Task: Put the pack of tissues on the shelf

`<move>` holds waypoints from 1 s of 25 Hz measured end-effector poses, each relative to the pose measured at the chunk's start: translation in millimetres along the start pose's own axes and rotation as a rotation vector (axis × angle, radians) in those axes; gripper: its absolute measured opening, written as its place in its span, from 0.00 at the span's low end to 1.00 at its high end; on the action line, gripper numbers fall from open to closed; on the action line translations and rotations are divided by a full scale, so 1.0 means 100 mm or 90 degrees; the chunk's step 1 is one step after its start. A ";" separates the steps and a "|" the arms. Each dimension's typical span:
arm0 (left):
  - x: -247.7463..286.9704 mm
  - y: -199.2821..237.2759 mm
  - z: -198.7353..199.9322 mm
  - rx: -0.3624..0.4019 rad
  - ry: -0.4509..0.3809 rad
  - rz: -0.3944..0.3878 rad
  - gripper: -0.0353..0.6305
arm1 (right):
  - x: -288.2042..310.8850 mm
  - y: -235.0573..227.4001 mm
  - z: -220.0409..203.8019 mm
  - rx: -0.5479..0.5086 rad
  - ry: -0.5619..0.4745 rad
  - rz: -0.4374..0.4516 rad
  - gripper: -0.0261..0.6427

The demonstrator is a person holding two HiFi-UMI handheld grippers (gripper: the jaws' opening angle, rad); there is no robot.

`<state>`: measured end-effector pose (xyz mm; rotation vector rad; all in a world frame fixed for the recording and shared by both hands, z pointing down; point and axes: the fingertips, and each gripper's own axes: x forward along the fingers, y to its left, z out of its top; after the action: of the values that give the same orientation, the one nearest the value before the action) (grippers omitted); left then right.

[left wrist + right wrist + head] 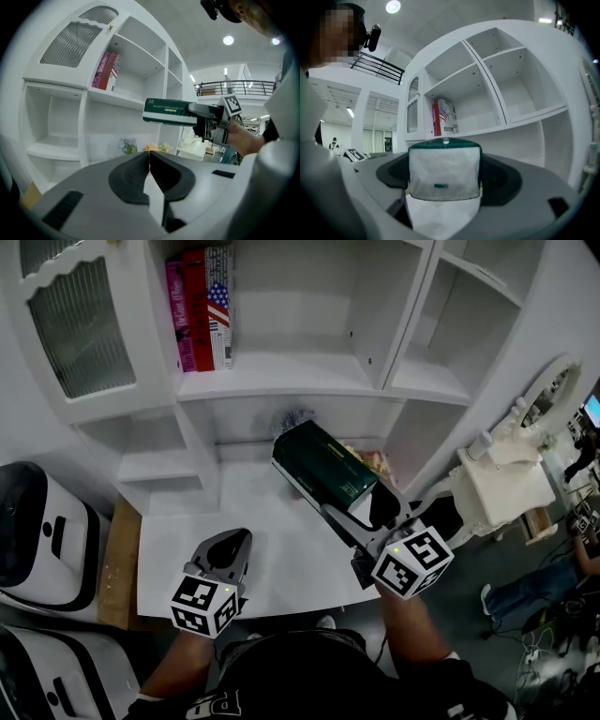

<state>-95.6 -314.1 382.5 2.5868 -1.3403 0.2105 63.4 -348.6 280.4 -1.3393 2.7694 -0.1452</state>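
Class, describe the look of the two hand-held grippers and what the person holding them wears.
The left gripper and right gripper have grey bodies with black, tapering jaw pads. Each carries a white cube printed with black square markers. The person wears a black top with white lettering.

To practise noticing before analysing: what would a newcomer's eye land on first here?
The dark green pack of tissues, clamped in the right gripper and held up before the white shelf unit. Next, the red and pink books upright on an upper shelf. The left gripper hangs low, shut and empty.
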 end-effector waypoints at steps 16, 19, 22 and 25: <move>-0.06 0.19 -0.11 -0.017 0.008 0.030 0.08 | 0.23 -0.04 0.63 -0.034 -0.090 0.006 0.69; -0.07 0.20 -0.13 -0.020 0.010 0.032 0.08 | 0.30 -0.10 0.76 -0.039 -0.112 -0.002 0.69; -0.07 0.23 -0.14 -0.023 0.009 0.036 0.08 | 0.39 -0.17 0.89 -0.047 -0.126 -0.009 0.69; -0.08 0.26 -0.15 -0.031 0.007 0.042 0.08 | 0.49 -0.24 1.01 -0.055 -0.135 -0.016 0.69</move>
<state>-122.1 -318.4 398.8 2.5010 -1.4107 0.2006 61.7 -407.5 182.1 -1.3229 2.6097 0.1100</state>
